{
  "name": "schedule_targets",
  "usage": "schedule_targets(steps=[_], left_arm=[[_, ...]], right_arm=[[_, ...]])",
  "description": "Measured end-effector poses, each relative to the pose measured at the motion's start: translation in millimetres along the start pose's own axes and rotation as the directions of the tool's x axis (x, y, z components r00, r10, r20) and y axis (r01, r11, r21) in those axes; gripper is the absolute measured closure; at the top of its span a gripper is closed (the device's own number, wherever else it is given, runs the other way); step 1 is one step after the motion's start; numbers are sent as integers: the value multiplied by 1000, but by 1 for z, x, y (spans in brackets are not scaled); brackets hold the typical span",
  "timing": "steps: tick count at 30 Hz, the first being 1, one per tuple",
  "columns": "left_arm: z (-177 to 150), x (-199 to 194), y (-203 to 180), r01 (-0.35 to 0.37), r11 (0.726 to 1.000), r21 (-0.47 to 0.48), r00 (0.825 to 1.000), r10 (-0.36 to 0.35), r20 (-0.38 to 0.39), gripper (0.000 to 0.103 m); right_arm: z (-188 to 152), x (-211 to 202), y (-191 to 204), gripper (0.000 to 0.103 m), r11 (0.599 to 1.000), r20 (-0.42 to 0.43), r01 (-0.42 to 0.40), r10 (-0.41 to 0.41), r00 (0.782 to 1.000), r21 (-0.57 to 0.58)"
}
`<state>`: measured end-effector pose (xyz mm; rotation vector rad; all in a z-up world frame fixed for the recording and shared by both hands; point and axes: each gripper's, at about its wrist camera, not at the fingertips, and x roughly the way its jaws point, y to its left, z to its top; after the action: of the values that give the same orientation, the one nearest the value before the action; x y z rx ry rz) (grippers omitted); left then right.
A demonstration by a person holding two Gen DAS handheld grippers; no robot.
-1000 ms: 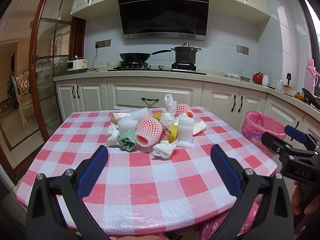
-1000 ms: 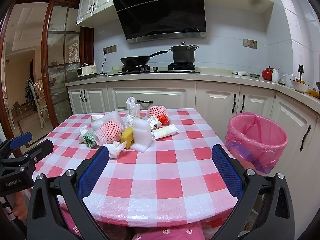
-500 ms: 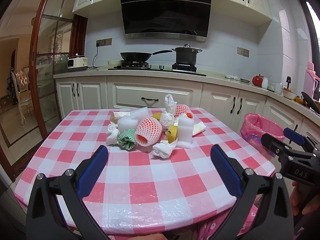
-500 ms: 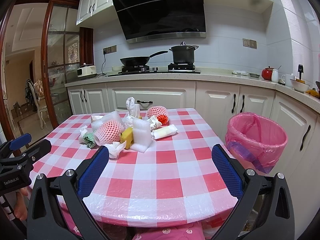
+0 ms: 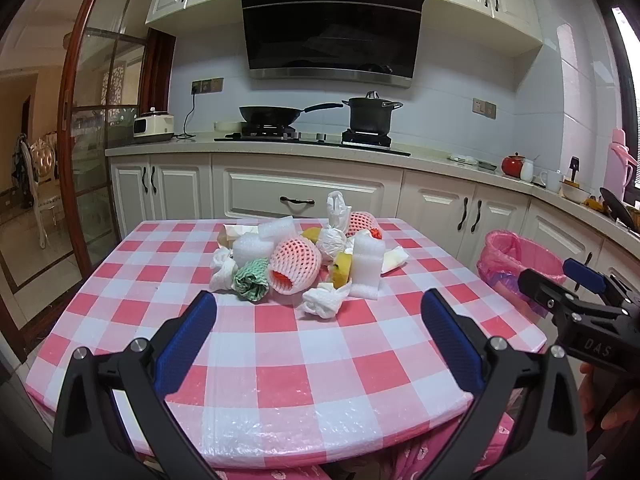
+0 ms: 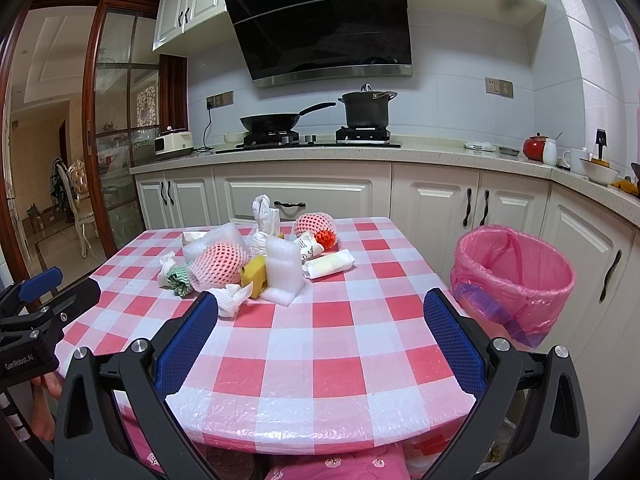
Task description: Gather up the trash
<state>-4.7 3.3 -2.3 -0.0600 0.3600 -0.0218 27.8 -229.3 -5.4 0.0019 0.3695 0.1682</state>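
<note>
The left gripper is spread wide above the near part of the checked table, holding and touching nothing. The right gripper is equally wide open and empty, over the table's near right side. The trash pile of foam nets, foam blocks, crumpled tissue and what looks like yellow peel sits mid-table, well beyond both sets of fingertips. The pink-lined bin stands on the floor just beside the table's right edge. Compared with a second ago, the left gripper has eased slightly nearer the pile; the right view is nearly unchanged.
</note>
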Motion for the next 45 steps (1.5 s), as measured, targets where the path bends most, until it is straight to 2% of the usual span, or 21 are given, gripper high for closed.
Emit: schedule_targets(steps=[13,20,24,30,33,36,38,45], left_arm=[[-2,0,0,-10,1000,-5,1000,10,0,4],[-7,13,-1,21,999,26,997,-19,-77,4],[-8,24,7,5,1000,1,993,-5,-115,4],[0,54,23,-10,1000,25,989,14,-147,4],[4,81,38,-55,998,5,981,55,-185,4],[11,111,53,-52,998,-23,977,46,-208,5],[17,128,55,-52,999,-1,976,51,-211,4],[30,185,57,3,999,45,975,7,-222,6]], right_arm=[[2,0,0,7,1000,-8,0,0,1000,6],[3,9,-1,7,1000,-24,-7,7,1000,6],[3,24,0,7,1000,-46,-22,21,999,-18],[8,69,-3,7,999,-88,-33,32,996,-9],[10,99,-1,7,998,-119,-58,57,991,-1],[12,132,4,7,997,-149,-79,77,986,-4],[15,159,8,8,996,-174,-89,87,981,-4],[20,234,17,22,991,-254,-128,133,958,36]])
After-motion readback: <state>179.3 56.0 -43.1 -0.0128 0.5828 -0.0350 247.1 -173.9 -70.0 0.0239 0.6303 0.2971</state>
